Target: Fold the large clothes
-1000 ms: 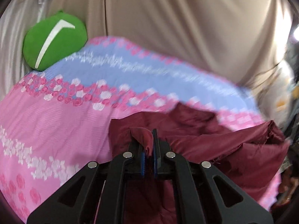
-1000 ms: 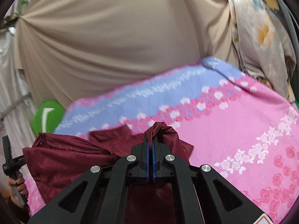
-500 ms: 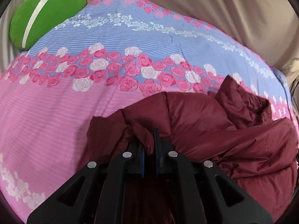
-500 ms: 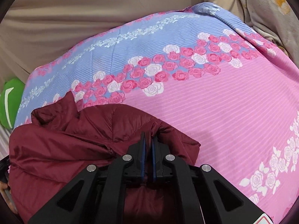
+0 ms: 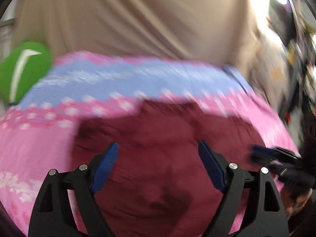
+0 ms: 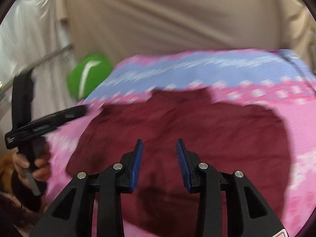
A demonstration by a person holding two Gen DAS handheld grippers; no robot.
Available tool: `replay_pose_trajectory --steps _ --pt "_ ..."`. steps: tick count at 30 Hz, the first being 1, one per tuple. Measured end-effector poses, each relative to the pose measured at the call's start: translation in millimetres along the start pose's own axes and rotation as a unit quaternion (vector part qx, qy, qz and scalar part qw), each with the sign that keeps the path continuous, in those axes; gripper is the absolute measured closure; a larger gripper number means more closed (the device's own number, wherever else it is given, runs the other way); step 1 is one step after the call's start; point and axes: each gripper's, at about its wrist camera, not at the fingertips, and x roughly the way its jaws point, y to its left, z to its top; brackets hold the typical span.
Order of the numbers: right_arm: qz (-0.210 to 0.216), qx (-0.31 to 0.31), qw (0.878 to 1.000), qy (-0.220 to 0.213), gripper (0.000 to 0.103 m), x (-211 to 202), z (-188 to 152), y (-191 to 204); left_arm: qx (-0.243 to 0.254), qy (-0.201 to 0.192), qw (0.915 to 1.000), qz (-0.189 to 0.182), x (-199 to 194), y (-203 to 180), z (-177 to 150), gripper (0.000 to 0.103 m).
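A dark red padded jacket (image 5: 158, 158) lies spread on the pink and blue floral bedspread (image 5: 35, 148). It also shows in the right wrist view (image 6: 197, 122). My left gripper (image 5: 158, 148) is open and empty above the jacket, its blue pads wide apart. My right gripper (image 6: 159, 144) is open and empty above the jacket too. The right gripper shows at the right edge of the left wrist view (image 5: 276, 158); the left gripper shows at the left of the right wrist view (image 6: 49, 118). Both views are motion-blurred.
A green cushion (image 5: 21, 69) with a white mark lies at the bed's far left corner, also in the right wrist view (image 6: 86, 75). A beige curtain (image 5: 138, 19) hangs behind the bed. Cluttered items stand at the far right (image 5: 292, 49).
Both grippers have let go of the jacket and opened. They have pulled back and up, and the jacket now lies flat on the bedspread.
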Motion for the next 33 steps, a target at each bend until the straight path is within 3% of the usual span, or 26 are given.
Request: replay_pose_trajectory --steps 3,6,9,12,15,17,21,22,24,25,27,29,31,33 --pt "-0.012 -0.051 0.998 0.034 0.07 26.0 -24.4 27.3 0.02 0.06 0.9979 0.014 39.2 -21.3 -32.4 0.027" --pt "-0.073 -0.062 0.994 0.053 0.074 26.3 -43.9 13.1 0.002 0.083 0.9953 0.05 56.1 -1.3 -58.4 0.027" --pt "-0.134 -0.01 0.989 0.061 0.075 8.4 -56.5 -35.8 -0.025 0.08 0.9926 0.088 46.2 29.1 -68.0 0.027" --pt "-0.199 0.051 0.977 0.057 0.077 -23.5 -72.6 -92.0 -0.045 0.078 0.9842 0.152 35.1 63.4 -76.0 0.027" --pt "-0.244 0.118 0.962 0.047 0.077 -53.3 -86.1 -138.2 -0.082 0.085 0.9787 0.168 27.9 92.7 -81.7 0.026" --pt "-0.273 0.154 0.949 0.046 0.064 -68.8 -86.6 -159.1 -0.113 0.085 0.9754 0.169 19.9 108.9 -78.6 0.026" --pt "-0.249 0.165 0.954 -0.01 0.064 -92.5 -46.6 -169.4 -0.14 0.037 0.9776 0.152 2.2 123.0 -43.7 0.026" --pt "-0.237 0.164 0.957 -0.031 0.06 -95.2 -26.3 -172.2 -0.143 0.028 0.978 0.149 0.6 125.8 -36.2 0.023" --pt "-0.207 0.167 0.963 -0.056 0.042 -89.2 3.1 -178.9 -0.156 0.005 0.9789 0.132 6.1 133.9 -13.4 0.01" --pt "-0.192 0.167 0.965 -0.061 0.034 -78.7 19.4 -184.6 -0.164 0.006 0.9783 0.126 15.4 140.6 -2.3 0.01" --pt "-0.187 0.172 0.966 -0.049 0.032 -58.5 38.7 -195.5 -0.178 0.024 0.9781 0.105 35.7 150.7 8.7 0.009" --pt "-0.199 0.201 0.959 -0.02 0.032 -24.8 51.4 -213.6 -0.213 0.056 0.9723 0.08 62.6 166.4 13.0 0.009" --pt "-0.187 0.227 0.956 -0.001 0.031 -2.1 53.6 -222.4 -0.252 0.076 0.9631 0.057 81.8 180.2 11.7 0.018" --pt "-0.164 0.233 0.958 0.029 0.04 21.9 51.1 -227.3 -0.251 0.086 0.9631 0.044 90.8 180.9 8.9 0.058"
